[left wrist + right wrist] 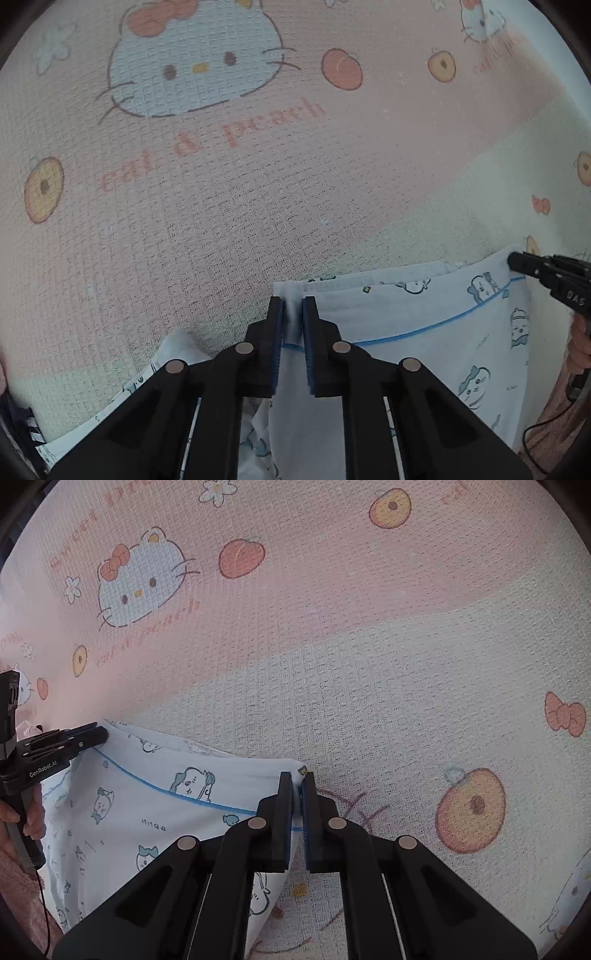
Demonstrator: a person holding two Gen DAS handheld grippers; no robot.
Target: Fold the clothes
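The garment (436, 332), a pale blue piece printed with small cartoon animals and crossed by a thin blue piping line (436, 326), was held stretched between the two grippers above a waffle-textured bedcover (221, 229). The left gripper (292, 317) had its two blue-padded fingers (308, 332) closed on one upper corner of the garment, with a fold of cloth pinched between the pads and passing down between the black finger arms. The right gripper (296, 794) was likewise clamped on the opposite upper corner, the cloth edge showing in the narrow gap between its pads (306, 812). In the left wrist view the right gripper appeared at the right edge of the frame as a black tool with its tip touching the far corner of the garment, and a hand (580, 347) with a dark cable (535, 443) was visible below it. In the right wrist view the left gripper appeared at the left edge, gripping its corner, with fingers of the person's hand (14, 812) around its handle. The top hem ran roughly straight between the two grip points, and the body of the garment hung down toward the cameras. The bedcover was pink over its far part and pale over its near part, printed with cat faces (192, 62), peaches (471, 808), bows (565, 712) and the words "eat a peach" (214, 147). A further piece of printed cloth (177, 354) lay on the bedcover to the left of the left gripper.
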